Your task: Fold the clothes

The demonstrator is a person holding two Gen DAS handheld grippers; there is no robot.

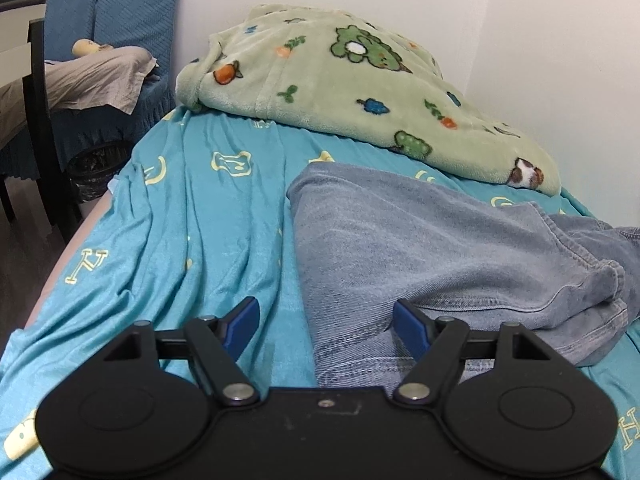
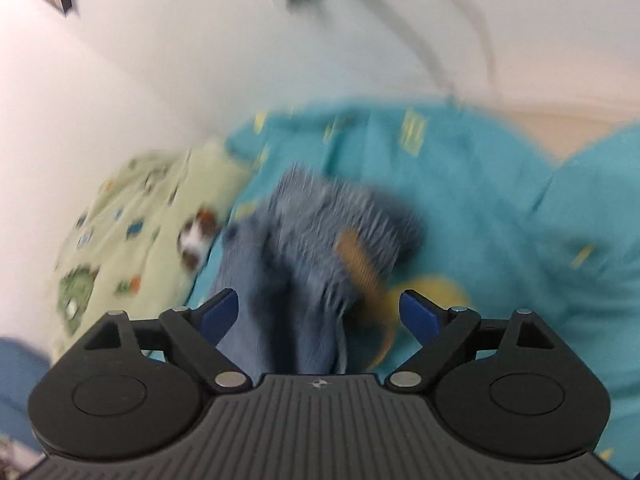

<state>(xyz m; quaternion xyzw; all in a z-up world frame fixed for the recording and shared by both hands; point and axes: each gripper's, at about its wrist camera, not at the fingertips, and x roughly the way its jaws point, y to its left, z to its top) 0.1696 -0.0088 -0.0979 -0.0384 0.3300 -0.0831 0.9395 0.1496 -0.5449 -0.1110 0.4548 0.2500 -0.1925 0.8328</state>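
Lying on the teal sheet [image 1: 208, 216], jeans [image 1: 400, 248] sit below left gripper [image 1: 326, 322] and right gripper [image 2: 318, 312], both wide, empty.

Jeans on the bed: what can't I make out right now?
- Jeans: left wrist view, right end cut by the frame edge, near edge hidden behind the left gripper.
- Jeans: right wrist view, motion blur hides the folds and the tan patch.
- Right gripper: open, contact unclear.
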